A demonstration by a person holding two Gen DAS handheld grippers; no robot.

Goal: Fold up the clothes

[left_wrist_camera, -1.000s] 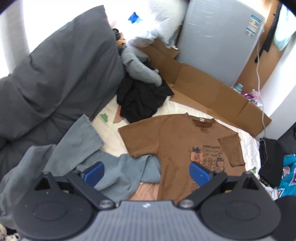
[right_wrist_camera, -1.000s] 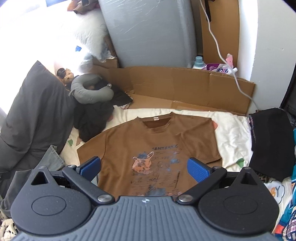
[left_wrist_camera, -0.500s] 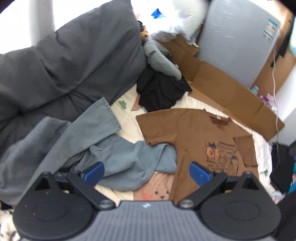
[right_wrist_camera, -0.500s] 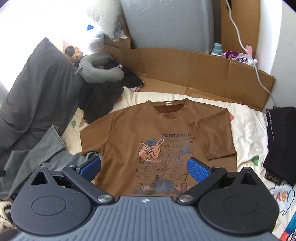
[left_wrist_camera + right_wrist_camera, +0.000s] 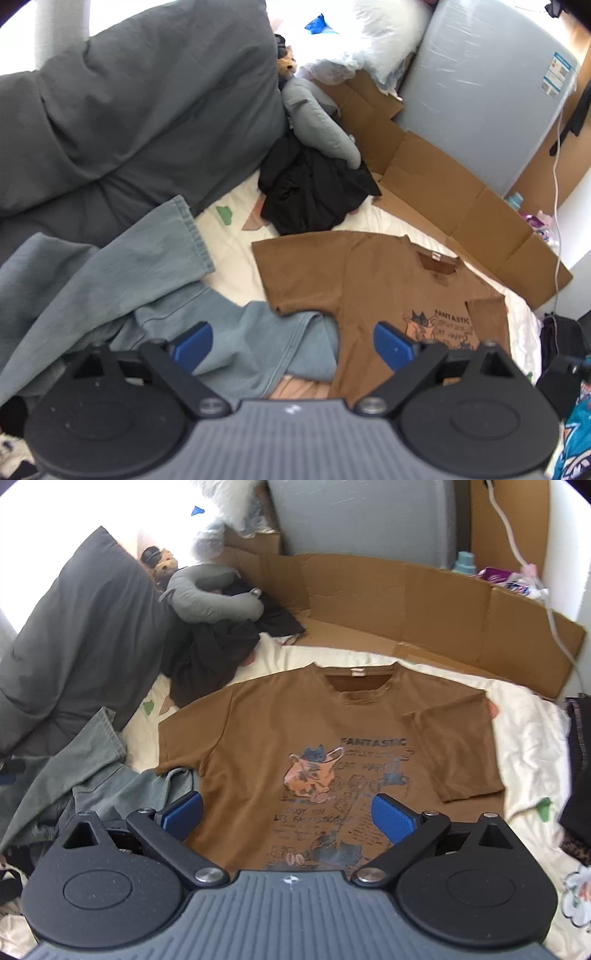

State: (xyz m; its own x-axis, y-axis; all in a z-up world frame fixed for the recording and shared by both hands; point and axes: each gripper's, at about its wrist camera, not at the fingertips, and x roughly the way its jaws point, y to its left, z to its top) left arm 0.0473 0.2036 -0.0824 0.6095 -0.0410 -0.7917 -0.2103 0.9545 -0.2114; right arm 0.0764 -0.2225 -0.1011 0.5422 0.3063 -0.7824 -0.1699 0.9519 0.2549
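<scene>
A brown T-shirt [image 5: 295, 738] with a cat print lies flat, front up, on the cream sheet, its right sleeve [image 5: 454, 749] folded in over the chest. The left wrist view shows the same brown T-shirt [image 5: 376, 280] from the left side. My right gripper [image 5: 288, 814] hovers open above the shirt's lower half, holding nothing. My left gripper [image 5: 293, 347] is open above the blue-grey jeans [image 5: 147, 295] that lie crumpled against the shirt's left sleeve and hem.
A dark grey duvet [image 5: 129, 110] is piled at the left. A black garment [image 5: 314, 192] and a grey neck pillow [image 5: 317, 118] lie behind the shirt. Cardboard [image 5: 406, 602] lines the far edge. Dark clothes [image 5: 580, 768] sit at the right.
Both grippers have come closer to the bed and lower, so the shirt fills more of the right view. The left view swung left, then settled. Both jaws stay open.
</scene>
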